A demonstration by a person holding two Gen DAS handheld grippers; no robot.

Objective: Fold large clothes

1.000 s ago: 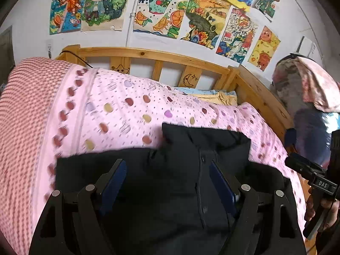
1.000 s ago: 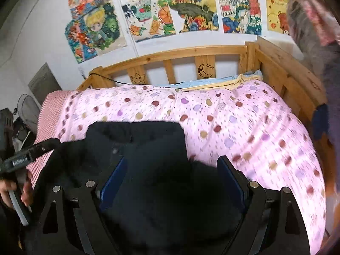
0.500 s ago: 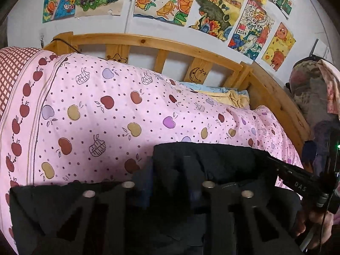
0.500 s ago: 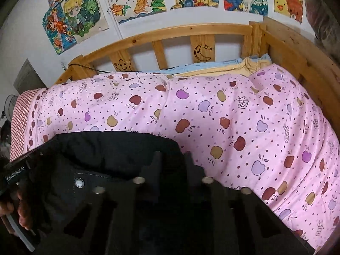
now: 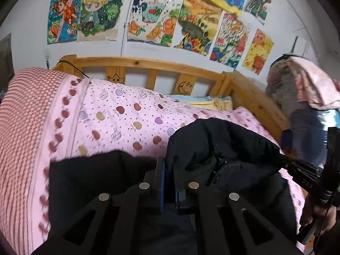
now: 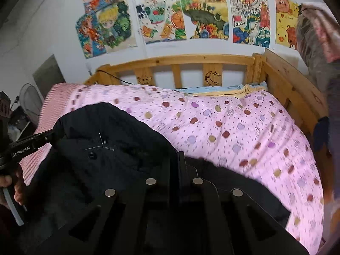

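Observation:
A black zip-up jacket (image 5: pixel 223 144) lies on a pink apple-print quilt (image 5: pixel 119 116), its collar end raised off the bed. In the left wrist view my left gripper (image 5: pixel 169 165) is shut on the jacket's upper left edge. My right gripper (image 5: pixel 283 158) holds the other side, with a hand (image 5: pixel 318 216) on its handle. In the right wrist view the right gripper (image 6: pixel 180 161) is shut on the jacket (image 6: pixel 110 131) near the collar. The left gripper (image 6: pixel 56 133) pinches the far left edge. Zipper and a snap button show between them.
A wooden bed rail (image 5: pixel 148 63) runs behind the quilt and a side rail (image 6: pixel 293 89) along the right. Drawings cover the wall (image 6: pixel 204 17). A heap of clothes (image 5: pixel 301 89) hangs at the right. A fan (image 6: pixel 29 99) stands at the left.
Both grippers, open over the flat jacket one second ago, have closed on its upper edge. The collar end has since come up off the quilt.

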